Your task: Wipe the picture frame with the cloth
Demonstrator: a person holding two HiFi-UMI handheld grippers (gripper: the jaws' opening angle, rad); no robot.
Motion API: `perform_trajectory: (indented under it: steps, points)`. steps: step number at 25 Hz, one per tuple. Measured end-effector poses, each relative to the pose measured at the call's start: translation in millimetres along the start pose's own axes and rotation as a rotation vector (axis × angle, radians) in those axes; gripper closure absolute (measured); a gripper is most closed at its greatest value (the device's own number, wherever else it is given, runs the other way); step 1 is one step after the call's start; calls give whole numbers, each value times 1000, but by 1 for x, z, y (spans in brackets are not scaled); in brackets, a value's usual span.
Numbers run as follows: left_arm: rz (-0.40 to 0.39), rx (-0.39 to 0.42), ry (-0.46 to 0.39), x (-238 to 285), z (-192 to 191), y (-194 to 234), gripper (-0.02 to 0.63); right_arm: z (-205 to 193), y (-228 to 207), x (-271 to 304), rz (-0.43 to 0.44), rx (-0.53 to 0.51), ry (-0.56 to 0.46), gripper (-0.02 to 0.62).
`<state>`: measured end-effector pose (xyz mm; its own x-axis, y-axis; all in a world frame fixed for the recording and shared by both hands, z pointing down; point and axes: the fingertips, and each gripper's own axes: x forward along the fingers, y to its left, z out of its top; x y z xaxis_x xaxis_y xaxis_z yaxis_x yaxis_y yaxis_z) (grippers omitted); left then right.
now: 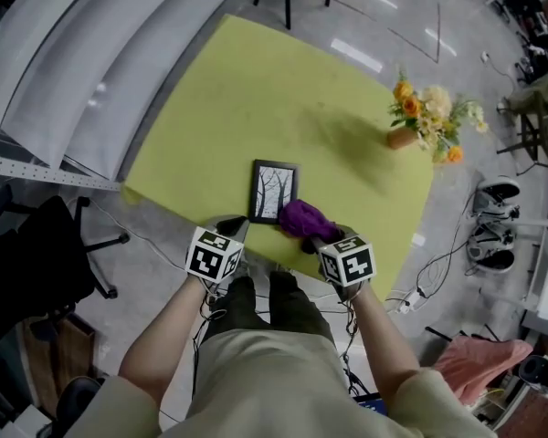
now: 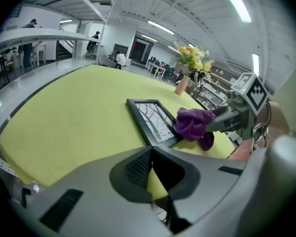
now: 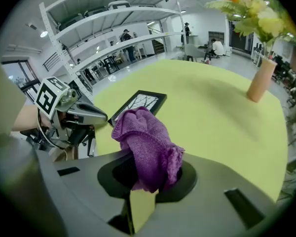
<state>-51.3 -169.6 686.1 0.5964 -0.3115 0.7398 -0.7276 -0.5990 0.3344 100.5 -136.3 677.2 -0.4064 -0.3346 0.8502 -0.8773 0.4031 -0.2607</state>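
Your right tongs (image 1: 316, 243) pinched the purple cloth (image 1: 303, 217) at a corner of the picture frame (image 1: 274, 191); left tongs (image 1: 237, 230) closed, empty. Pinning the frame seemed wise.

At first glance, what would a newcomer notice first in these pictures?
The purple cloth stands out most, bunched in the shut right gripper near the front edge of the yellow-green table, at the near right corner of the black frame. Next come the orange and yellow flowers in a vase at the table's far right.
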Motion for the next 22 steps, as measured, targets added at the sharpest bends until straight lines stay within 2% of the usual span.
perform_trajectory:
  steps: [5,11,16,22]
  points:
    - [26,9,-19,-12,12,3,598,5,-29,-33,-61,65,-60,529]
    - [72,52,-103,-49,53,3,598,55,-35,-91,-76,78,-245,529]
    - [126,100,-218,-89,106,-6,598,101,-22,-145,-80,34,-402,529]
    - [184,208,-408,-153,182,-31,598,156,9,-211,-79,-59,-586,529]
